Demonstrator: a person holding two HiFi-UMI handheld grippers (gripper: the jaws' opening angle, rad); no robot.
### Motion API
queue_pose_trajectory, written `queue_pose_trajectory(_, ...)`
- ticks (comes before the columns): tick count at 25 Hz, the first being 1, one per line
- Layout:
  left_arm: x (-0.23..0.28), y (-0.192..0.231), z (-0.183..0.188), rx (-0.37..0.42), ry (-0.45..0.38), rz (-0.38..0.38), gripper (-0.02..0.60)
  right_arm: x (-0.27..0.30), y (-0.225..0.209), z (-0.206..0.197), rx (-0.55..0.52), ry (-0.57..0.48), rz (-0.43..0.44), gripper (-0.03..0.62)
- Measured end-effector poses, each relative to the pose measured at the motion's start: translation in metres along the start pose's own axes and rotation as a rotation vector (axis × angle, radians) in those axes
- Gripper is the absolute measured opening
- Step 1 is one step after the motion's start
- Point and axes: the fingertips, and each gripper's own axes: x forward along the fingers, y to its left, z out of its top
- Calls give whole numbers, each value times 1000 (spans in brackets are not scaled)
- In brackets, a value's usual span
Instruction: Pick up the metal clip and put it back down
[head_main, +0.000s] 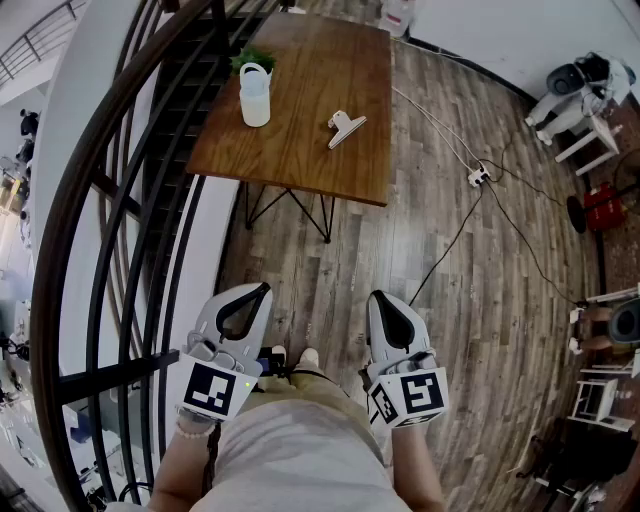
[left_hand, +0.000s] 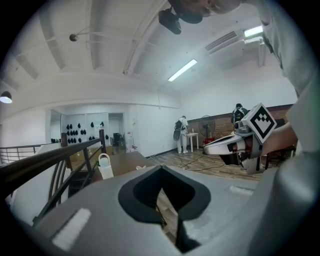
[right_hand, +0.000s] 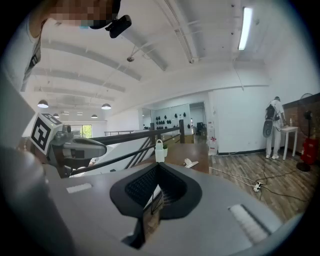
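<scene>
The metal clip (head_main: 345, 128) lies on the wooden table (head_main: 300, 150), right of its middle; it also shows small and far in the right gripper view as the clip (right_hand: 190, 163). Both grippers are held low and close to my body, well short of the table, over the plank floor. My left gripper (head_main: 264, 288) has its jaws together with nothing between them, as the left gripper view confirms (left_hand: 160, 169). My right gripper (head_main: 378, 296) is likewise shut and empty, its tips meeting (right_hand: 159, 165) in line with the distant table.
A white watering can (head_main: 255, 95) and a small green plant (head_main: 252, 58) stand on the table's left part. A dark stair railing (head_main: 130, 200) runs along my left. A power strip (head_main: 478, 176) with cables lies on the floor at right. White stools (head_main: 585, 135) stand far right.
</scene>
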Motion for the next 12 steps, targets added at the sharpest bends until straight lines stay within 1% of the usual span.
queue_pose_trajectory(12,2,-5,3,-2,1,-7,0,-3,-3,2,-2,1,-1,12)
